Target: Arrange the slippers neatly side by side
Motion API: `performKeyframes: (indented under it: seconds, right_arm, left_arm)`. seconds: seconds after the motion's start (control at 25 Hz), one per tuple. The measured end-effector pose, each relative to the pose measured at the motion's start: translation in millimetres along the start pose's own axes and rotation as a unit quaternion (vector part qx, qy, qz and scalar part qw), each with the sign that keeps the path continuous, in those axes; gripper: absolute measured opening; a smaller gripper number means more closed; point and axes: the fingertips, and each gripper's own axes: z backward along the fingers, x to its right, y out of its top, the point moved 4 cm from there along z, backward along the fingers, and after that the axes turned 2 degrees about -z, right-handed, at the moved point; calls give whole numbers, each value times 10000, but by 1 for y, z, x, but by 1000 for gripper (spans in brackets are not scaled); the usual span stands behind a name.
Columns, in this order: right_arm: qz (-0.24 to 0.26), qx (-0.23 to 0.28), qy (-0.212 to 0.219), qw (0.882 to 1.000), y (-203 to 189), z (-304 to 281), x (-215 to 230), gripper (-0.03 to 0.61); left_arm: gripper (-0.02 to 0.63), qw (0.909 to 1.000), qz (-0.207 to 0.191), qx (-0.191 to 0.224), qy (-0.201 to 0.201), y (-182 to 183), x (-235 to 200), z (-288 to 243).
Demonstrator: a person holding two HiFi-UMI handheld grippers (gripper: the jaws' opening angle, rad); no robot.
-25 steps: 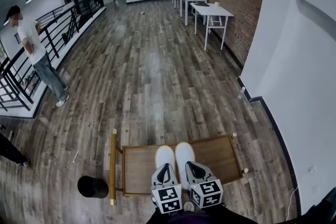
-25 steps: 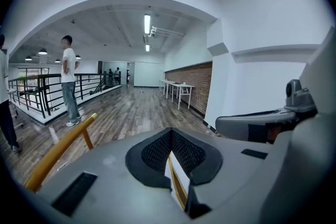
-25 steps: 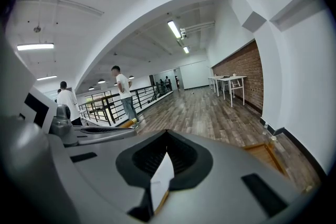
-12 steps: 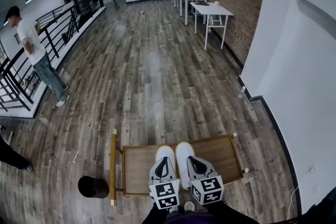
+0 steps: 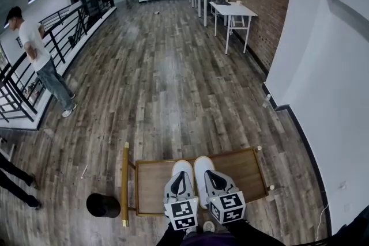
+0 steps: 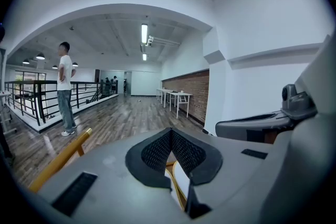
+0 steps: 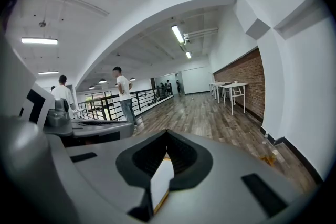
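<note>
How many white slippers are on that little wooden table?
2. The left slipper and the right slipper lie side by side in the middle of the low wooden table. Their near ends are partly covered. No other slippers show.

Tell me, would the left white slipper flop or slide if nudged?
The left slipper looks flat and soft, so it would probably bend if lifted by one end. Being so slim, it likely weighs little. Lying flat on the smooth wooden table, it should slide rather than tip.
</note>
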Motion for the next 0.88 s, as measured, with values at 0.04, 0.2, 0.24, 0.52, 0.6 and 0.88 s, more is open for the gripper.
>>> performKeyframes:
  seconds: [0.04,0.2,0.24,0.52,0.6,0.88]
  right_arm:
    - [4,-9,8,10000,-1,0,0,-2]
    - [4,-13,-1,10000,0,-2,1,-2]
    - [1,-18,-8,10000,0,-3,2,-2]
    - [35,-15,22,10000,1,-4,1,-2]
    - [39,-22,37,10000,1,-5,-1,-2]
    - [35,-35,51,10000,0,-6,2,-2]
  left_arm:
    - [2,10000,-10,0,-6,0,1,0]
    - [2,10000,-31,-13,-28,0,0,-3]
    - [2,10000,-39,-15,-31,0,0,-3]
    - [2,10000,-30,6,-73,2,1,-4]
    - [2,10000,-45,-2,-79,2,1,-5]
    - [2,9999,-69,-44,-64,0,1,-6]
